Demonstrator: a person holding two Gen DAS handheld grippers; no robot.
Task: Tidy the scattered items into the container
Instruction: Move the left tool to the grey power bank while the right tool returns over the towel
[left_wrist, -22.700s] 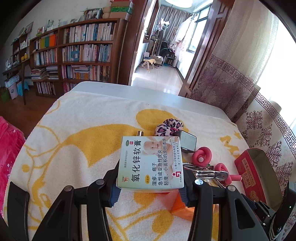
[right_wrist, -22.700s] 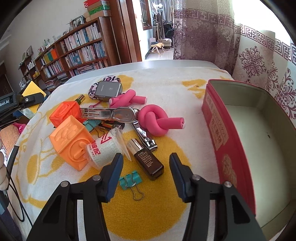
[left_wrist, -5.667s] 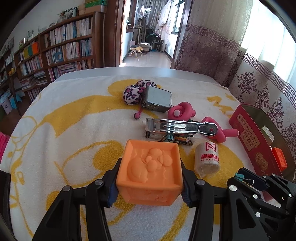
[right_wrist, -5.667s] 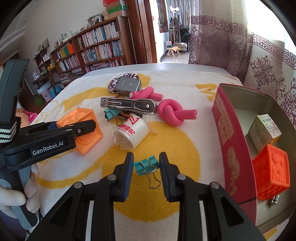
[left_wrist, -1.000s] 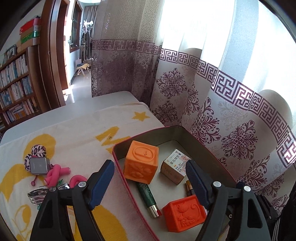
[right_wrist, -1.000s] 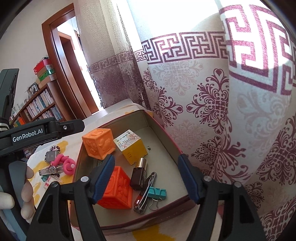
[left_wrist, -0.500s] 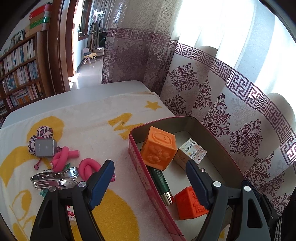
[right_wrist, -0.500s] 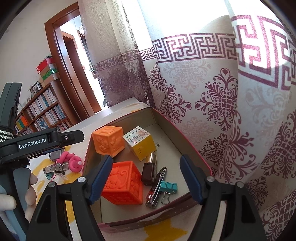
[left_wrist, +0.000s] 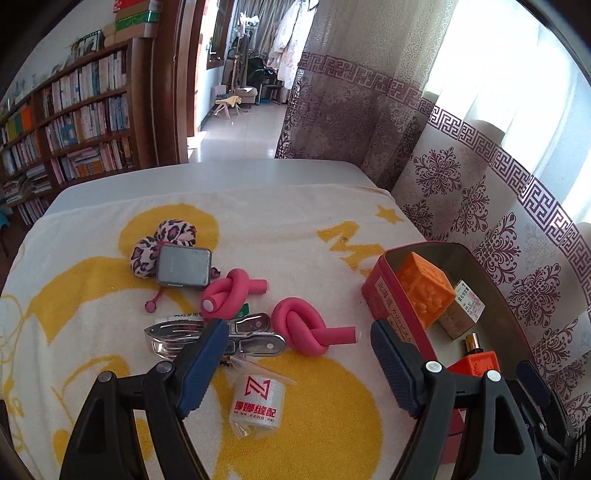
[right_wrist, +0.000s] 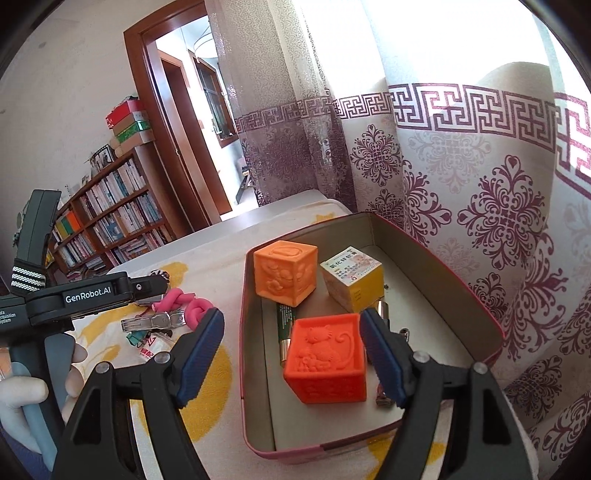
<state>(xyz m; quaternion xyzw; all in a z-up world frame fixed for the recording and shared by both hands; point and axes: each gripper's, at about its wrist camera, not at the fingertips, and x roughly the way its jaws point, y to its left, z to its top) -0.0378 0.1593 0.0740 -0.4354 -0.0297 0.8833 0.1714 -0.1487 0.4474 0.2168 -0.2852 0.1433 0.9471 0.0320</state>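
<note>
Left wrist view: the left gripper (left_wrist: 295, 365) stands wide and empty above the towel (left_wrist: 303, 229). The right gripper (right_wrist: 291, 354), also wide and empty, hangs over the tin (right_wrist: 436, 251).

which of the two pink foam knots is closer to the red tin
The pink knot with one long tail pointing toward the red tin; the other knot lies farther off, beside the grey case.

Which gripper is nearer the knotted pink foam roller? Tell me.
Left. The left gripper hovers open just short of the knotted pink foam roller on the towel; the right gripper is open above the red tin, farther away.
</note>
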